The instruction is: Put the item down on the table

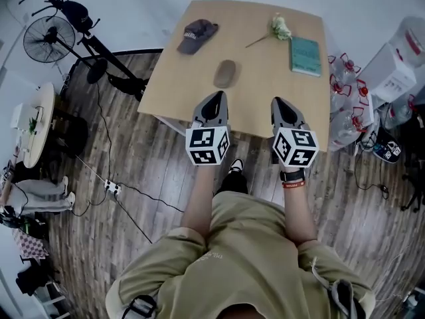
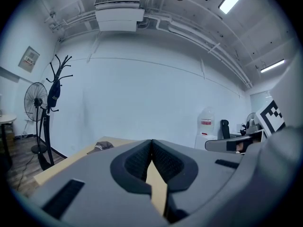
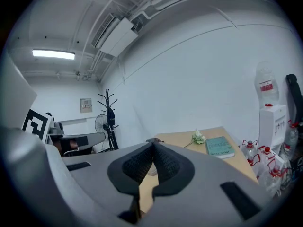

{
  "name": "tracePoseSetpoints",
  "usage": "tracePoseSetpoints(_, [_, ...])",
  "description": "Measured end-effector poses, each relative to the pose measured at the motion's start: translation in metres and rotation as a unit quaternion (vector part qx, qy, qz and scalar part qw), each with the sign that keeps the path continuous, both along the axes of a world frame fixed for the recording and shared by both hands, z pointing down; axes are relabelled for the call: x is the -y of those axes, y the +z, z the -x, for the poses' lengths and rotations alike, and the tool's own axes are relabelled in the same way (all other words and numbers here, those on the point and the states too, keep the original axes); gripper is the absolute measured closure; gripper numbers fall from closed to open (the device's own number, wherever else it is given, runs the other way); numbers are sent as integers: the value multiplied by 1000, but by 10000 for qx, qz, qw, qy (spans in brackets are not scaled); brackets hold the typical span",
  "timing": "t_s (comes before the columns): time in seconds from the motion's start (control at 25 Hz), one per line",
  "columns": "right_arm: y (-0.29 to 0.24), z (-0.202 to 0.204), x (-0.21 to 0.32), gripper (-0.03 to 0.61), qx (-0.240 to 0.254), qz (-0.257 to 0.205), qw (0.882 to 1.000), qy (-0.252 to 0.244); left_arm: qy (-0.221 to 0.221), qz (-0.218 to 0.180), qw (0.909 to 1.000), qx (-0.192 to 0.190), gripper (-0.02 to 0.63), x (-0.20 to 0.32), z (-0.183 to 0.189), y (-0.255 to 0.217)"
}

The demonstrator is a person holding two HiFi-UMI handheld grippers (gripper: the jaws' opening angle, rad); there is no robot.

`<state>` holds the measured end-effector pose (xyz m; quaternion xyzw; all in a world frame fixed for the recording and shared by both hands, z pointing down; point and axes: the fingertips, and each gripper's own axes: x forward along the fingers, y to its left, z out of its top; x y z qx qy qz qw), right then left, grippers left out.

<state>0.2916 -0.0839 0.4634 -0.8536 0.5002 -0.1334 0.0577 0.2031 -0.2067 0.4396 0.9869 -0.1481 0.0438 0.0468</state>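
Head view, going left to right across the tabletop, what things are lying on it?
dark cap → brown oval object → white flower → teal book

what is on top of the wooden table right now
A dark cap, a brown oval object, a white flower and a teal book lie on the table. The left gripper and right gripper cover parts of its near edge.
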Motion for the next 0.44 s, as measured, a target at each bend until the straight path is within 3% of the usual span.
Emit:
tracePoseSetpoints(0.2, [3,-20,9,563,-9,-25,10000,83,281,-7,9996,-76,591,11,-31,5])
tracePoseSetpoints(0.44, [12,-56,55,563,157,26,9998,117,511,84,9986,136,589,57,-77,30])
